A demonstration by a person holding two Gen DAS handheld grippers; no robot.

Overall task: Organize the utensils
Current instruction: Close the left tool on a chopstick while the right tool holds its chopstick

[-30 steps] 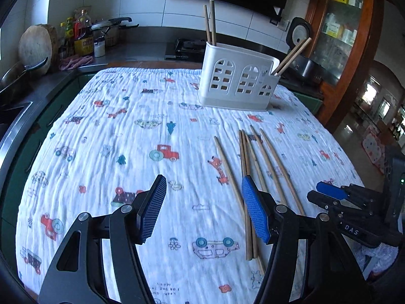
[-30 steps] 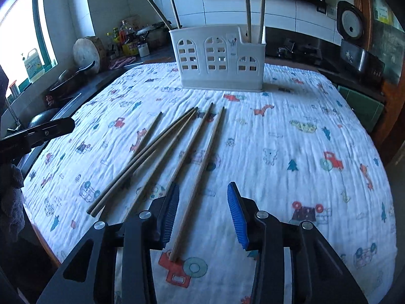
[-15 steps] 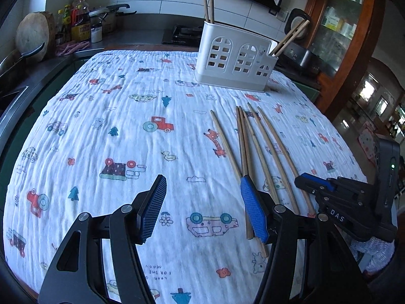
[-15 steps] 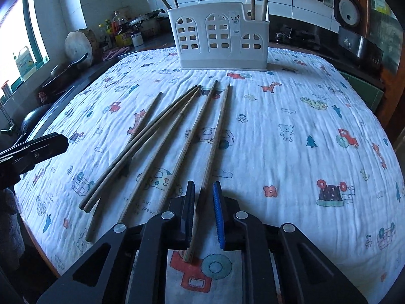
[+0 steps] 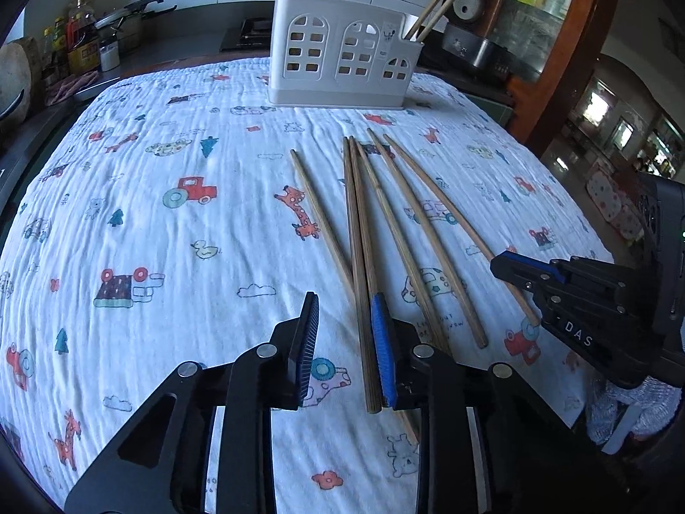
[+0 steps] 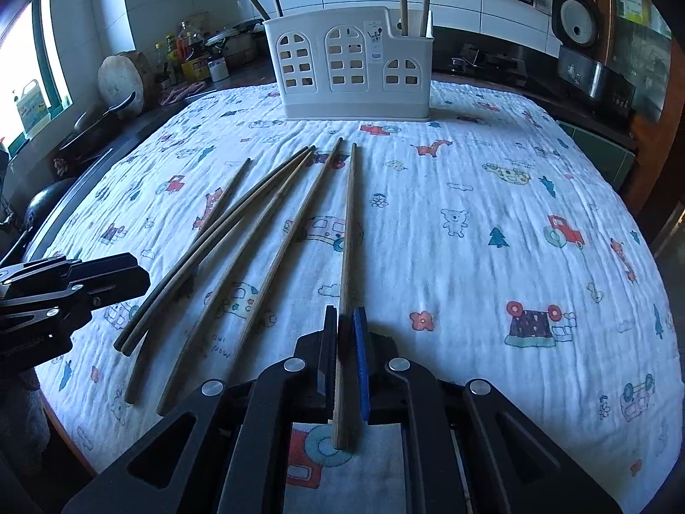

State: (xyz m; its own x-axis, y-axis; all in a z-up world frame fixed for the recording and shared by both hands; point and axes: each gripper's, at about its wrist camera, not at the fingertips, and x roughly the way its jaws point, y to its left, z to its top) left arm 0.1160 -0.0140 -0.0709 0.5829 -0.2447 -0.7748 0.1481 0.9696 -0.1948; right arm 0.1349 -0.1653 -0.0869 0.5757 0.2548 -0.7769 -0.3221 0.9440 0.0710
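I see a kitchen: white wall tiles (image 6: 471,13) at twelve o'clock, a bright window (image 6: 21,85) at nine o'clock throwing daylight in. A dark counter (image 5: 171,49) carries bottles (image 5: 81,43) and a pot (image 5: 128,25). At two o'clock stands a wooden glass-fronted cabinet (image 5: 552,21), with a rice cooker (image 6: 576,21) beside it.

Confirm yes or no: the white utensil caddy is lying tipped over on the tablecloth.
No. The white utensil caddy stands upright on the printed tablecloth, with chopsticks sticking up out of its compartments.
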